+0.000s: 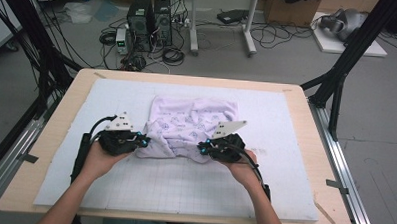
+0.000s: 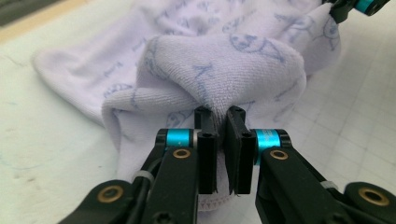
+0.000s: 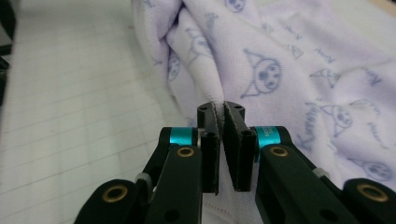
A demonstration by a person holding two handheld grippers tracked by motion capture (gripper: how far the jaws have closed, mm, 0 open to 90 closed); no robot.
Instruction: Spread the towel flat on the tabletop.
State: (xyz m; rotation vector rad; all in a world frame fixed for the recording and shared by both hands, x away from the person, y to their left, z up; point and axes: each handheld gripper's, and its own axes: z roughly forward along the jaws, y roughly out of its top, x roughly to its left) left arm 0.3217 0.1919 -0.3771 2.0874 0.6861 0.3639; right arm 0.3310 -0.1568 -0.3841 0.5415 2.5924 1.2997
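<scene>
A pale lilac cloth [image 1: 188, 125] printed with small blue cartoon figures lies bunched in the middle of the white mat. My left gripper [image 1: 144, 140] is at the cloth's near left corner, and in the left gripper view [image 2: 222, 115] its jaws pinch a fold of the towelling [image 2: 224, 70]. My right gripper [image 1: 201, 148] is at the near right corner; in the right gripper view [image 3: 220, 111] a ridge of the cloth [image 3: 205, 70] is clamped between its pads. The far tip of the right gripper [image 2: 359, 5] shows at the top right of the left gripper view.
The white gridded mat [image 1: 264, 184] covers most of the wooden table [image 1: 50, 137]. Black frame struts [image 1: 337, 82] stand at the table's right and left sides. Computers and cables [image 1: 149, 25] sit on the floor beyond the far edge.
</scene>
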